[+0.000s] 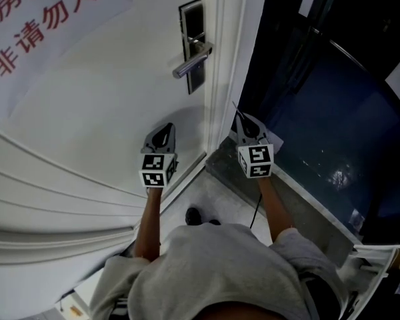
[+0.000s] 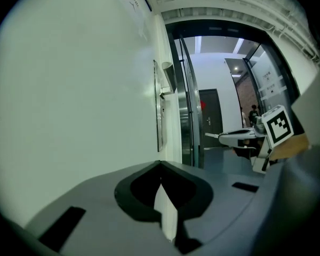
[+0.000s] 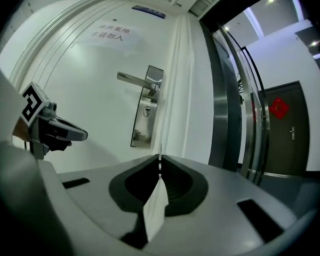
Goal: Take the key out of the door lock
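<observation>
The key was out of the door lock. It appeared edge-on as a thin metal strip pinched between the pressed-together jaws of the right gripper, and its tip projected just beyond the jaw tips.

The door lock, a tall steel plate, lay ahead of the right jaws and slightly to their left, well apart from them. Its round keyhole cylinder was in plain view at mid-plate. The lever handle sat above the cylinder and extended to the left.

The white door filled the area ahead of and to the left of both jaw pairs. A notice with red characters was fixed high on it. A dark glass partition stood to the right of the right jaws.

The left gripper was held level, beside and left of the right gripper and near the door face. Its jaws were pressed together with nothing between them. The door lock lay ahead of these jaws, seen side-on.
</observation>
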`<action>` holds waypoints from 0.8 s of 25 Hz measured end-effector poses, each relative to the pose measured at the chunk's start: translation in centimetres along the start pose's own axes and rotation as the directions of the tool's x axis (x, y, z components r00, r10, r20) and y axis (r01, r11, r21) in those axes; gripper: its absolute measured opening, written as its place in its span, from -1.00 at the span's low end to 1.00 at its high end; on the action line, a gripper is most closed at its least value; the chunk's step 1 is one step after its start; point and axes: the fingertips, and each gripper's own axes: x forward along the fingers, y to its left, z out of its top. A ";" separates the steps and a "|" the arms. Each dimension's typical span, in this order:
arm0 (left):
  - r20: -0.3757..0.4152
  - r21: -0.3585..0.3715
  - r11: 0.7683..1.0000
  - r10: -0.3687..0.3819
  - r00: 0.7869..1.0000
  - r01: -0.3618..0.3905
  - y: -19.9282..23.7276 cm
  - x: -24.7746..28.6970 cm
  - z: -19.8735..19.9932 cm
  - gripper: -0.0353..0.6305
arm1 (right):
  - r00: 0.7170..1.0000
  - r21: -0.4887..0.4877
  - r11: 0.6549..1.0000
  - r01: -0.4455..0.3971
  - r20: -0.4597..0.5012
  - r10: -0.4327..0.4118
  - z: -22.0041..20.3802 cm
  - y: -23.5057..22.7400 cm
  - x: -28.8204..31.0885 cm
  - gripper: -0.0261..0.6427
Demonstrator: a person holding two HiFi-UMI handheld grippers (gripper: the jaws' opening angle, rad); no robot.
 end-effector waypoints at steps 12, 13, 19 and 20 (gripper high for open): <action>-0.002 -0.005 1.000 0.004 1.000 -0.004 -0.3 -1.2 -0.6 -0.84 | 1.000 0.057 0.998 0.024 -0.012 -0.024 -1.0 0.2 -2.2 -0.83; -0.003 -0.005 1.000 0.008 1.000 -0.008 -0.3 -1.4 -0.7 -0.84 | 1.000 0.061 0.998 0.023 -0.013 -0.022 -1.1 0.3 -2.3 -0.83; 0.004 -0.007 1.000 0.028 1.000 -0.028 0.1 -2.8 -0.8 -0.84 | 1.000 0.061 0.998 0.014 -0.007 -0.014 -0.6 1.3 -2.7 -0.83; 0.008 -0.006 1.000 0.029 1.000 -0.029 0.2 -3.1 -0.8 -0.84 | 1.000 0.060 0.998 0.012 -0.003 -0.012 -0.5 1.4 -2.9 -0.83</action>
